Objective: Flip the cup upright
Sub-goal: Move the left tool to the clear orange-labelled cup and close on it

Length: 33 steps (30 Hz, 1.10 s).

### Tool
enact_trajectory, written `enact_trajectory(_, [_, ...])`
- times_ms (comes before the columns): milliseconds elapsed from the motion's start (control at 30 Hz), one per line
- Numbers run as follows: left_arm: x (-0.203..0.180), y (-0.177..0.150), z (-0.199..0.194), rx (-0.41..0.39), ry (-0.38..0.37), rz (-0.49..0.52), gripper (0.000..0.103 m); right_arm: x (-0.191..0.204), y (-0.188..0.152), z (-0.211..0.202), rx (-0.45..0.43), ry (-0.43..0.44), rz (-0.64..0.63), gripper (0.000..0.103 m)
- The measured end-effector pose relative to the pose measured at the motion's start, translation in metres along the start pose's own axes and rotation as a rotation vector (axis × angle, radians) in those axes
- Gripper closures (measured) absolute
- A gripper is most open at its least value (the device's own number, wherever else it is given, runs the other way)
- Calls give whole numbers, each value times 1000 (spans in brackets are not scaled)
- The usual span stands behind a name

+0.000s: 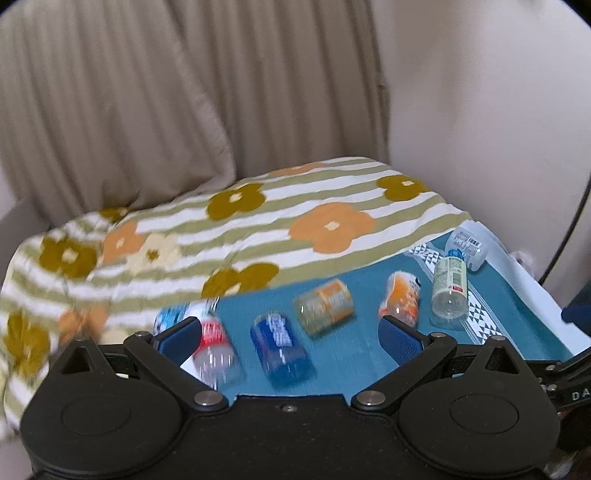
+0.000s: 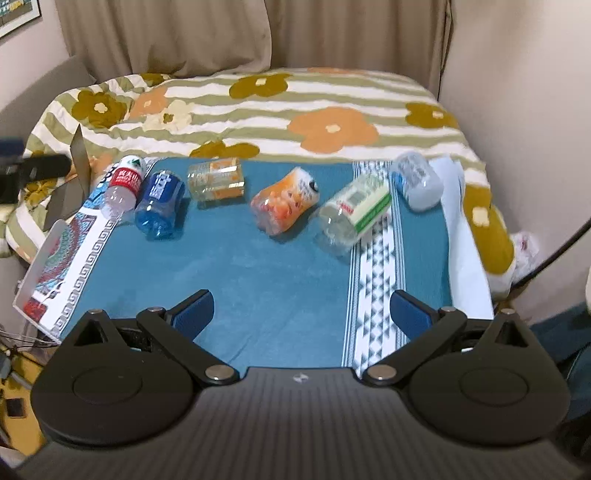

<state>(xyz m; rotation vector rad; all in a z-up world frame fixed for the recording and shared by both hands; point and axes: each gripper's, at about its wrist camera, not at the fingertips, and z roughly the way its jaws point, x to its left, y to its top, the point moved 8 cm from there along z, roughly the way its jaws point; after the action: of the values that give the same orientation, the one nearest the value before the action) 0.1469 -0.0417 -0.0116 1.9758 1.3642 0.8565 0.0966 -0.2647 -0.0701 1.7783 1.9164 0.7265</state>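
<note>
Several cut plastic bottle cups lie on their sides in a row on a teal cloth point(image 2: 280, 280). From the left: a red-label cup point(image 2: 123, 186), a blue cup point(image 2: 159, 208), an orange-label clear cup point(image 2: 216, 182), an orange cup point(image 2: 284, 205), a green-label cup point(image 2: 354, 214) and a pale blue cup point(image 2: 417, 181). My right gripper point(image 2: 303, 314) is open and empty, well short of the row. My left gripper point(image 1: 290, 338) is open and empty; in its view the red-label cup point(image 1: 216, 350) and the blue cup point(image 1: 280, 345) lie between its fingers.
A flowered striped quilt point(image 2: 258, 110) covers the bed behind the cloth. A patterned box point(image 2: 62, 266) lies at the cloth's left edge. Curtains point(image 2: 177, 33) hang at the back and a wall point(image 2: 517, 110) stands on the right. A white sheet point(image 2: 465, 236) edges the cloth on the right.
</note>
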Motion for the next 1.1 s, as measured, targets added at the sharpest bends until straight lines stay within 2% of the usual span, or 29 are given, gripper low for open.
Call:
enact_trajectory(167, [7,19,48,44,-109,93,0,-4,14,19,51,-58,35,0])
enact_trajectory(267, [8,25,77,56,-141,151,0,-6,18,34,85,-91,48,0])
enact_trajectory(433, [-1,25,131,101,-215,303,0,-9,20,63,147,-164,36,0])
enact_trajectory(533, [-12,19,164,144,-272,406,0,-12,17,81,210,-163,66,0])
enact_trajectory(700, [-27,10,209,200,-361,516,0,-10,5,104,313,-136,109,0])
enact_trajectory(833, [-37,-1,239,249,-410,570,0,-9,2,118,364,-204,97,0])
enact_trajectory(933, [-44,-9,256,292,-443,591,2,-9,2,127,387,-206,116,0])
enact_trajectory(1100, [-49,-23,275,361,-468,622,14,-8,3,137,398,-199,141,0])
